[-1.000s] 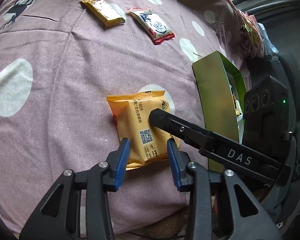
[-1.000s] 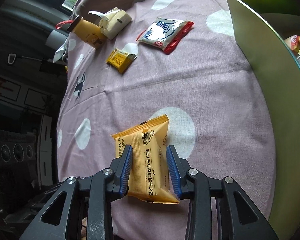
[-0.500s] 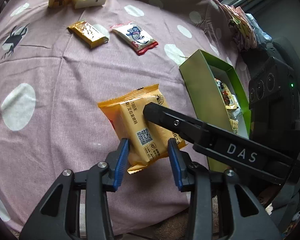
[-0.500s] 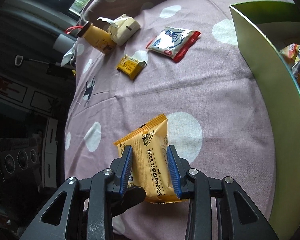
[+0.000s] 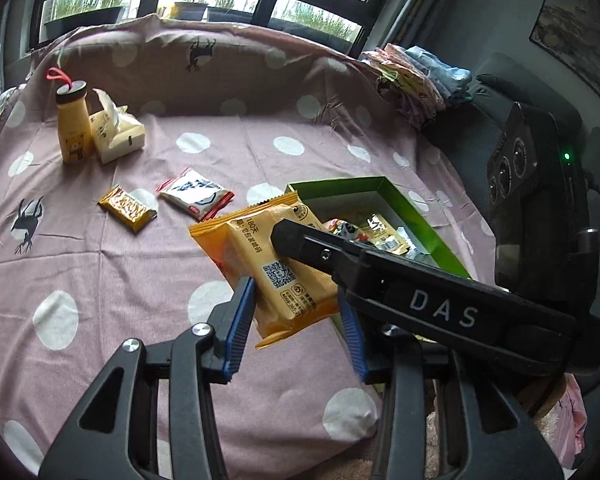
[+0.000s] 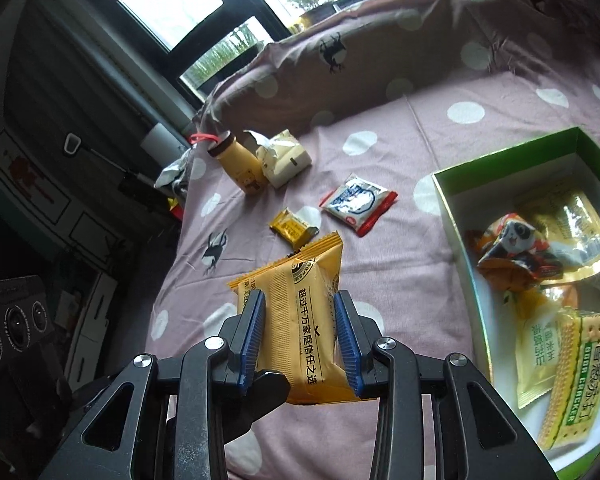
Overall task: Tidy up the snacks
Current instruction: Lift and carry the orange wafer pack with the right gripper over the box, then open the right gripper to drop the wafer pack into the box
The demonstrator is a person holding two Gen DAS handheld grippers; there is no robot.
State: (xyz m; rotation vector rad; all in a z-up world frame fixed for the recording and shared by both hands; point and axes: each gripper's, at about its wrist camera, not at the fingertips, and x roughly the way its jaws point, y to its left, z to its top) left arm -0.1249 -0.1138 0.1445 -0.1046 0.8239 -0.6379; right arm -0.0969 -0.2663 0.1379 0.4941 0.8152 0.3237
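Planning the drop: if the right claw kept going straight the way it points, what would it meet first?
Likely the small gold snack bar on the purple spotted cloth, just beyond the orange packet the right claw grips; depth is unclear.

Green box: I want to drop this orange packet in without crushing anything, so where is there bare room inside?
The far end of the green box, by its back wall, shows bare floor. The near end is crowded: panda wrapper, cracker packet, pale yellow packet. The orange packet would fit best at the far end.
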